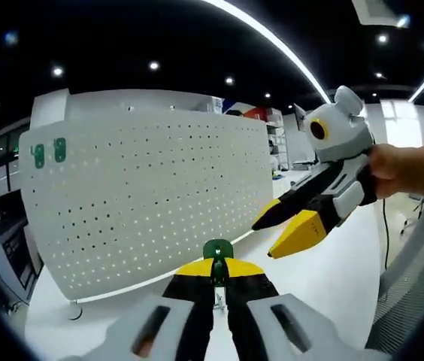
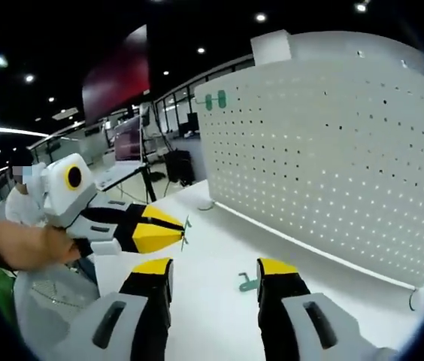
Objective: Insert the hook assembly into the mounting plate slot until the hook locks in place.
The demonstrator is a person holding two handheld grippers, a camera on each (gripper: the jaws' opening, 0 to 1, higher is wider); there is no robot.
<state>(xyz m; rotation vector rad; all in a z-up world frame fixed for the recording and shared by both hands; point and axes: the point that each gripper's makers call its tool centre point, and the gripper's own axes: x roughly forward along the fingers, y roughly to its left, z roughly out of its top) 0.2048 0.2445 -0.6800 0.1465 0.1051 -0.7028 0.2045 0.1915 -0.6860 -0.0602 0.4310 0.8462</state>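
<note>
In the left gripper view the left gripper [image 1: 218, 272] has its yellow-tipped jaws pressed together on a small green hook [image 1: 218, 252], whose rounded head stands up just above the tips; beyond it the white worktop [image 1: 325, 278] carries an upright white pegboard [image 1: 159, 203], the mounting plate, standing on small feet; two more green hooks [image 1: 49, 153] sit side by side near its upper left corner; to the right, a hand [image 1: 411, 169] holds the right gripper [image 1: 283, 235] in the air, jaws spread.

In the right gripper view the right gripper's jaws are spread wide with nothing between them; a loose green hook piece [image 2: 246, 283] lies on the worktop just beside the right jaw; the left gripper comes in from the left, pinching its hook by the tips.
</note>
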